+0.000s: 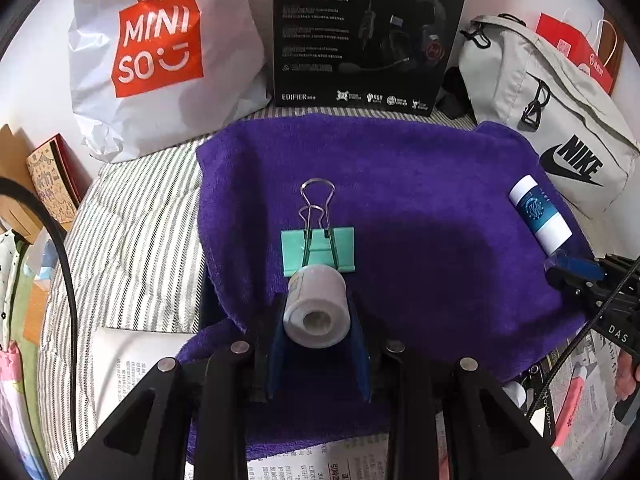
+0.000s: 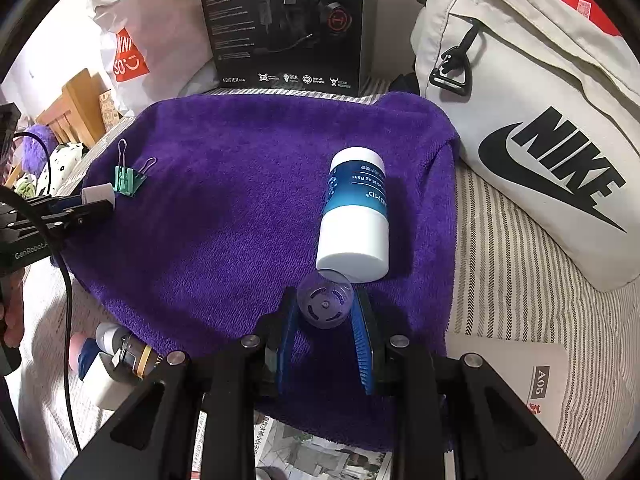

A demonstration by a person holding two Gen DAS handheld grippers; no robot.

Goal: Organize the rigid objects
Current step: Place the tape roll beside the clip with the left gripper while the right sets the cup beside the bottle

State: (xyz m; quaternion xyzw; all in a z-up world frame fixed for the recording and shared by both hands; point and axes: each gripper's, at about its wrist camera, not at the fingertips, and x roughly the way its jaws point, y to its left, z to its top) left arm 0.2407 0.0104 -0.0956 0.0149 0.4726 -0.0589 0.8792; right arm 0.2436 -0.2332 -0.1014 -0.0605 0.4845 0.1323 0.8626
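While the left gripper [image 1: 316,320] has its fingers closed on a small white bottle [image 1: 315,309], long axis running along the fingers, the green binder clip [image 1: 319,249] lies on the purple towel [image 1: 420,168] just beyond its far end — the likely set-down spot, I judge; the right gripper [image 2: 325,304] clamps a clear purple cap [image 2: 325,305] just short of the blue-and-white balm bottle [image 2: 354,216] lying lengthwise ahead — nearer to this hand

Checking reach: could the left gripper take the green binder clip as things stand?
Probably not yet. The left gripper is shut on a small white bottle, so its jaws are full, though the green binder clip lies unobstructed just ahead on the purple towel.
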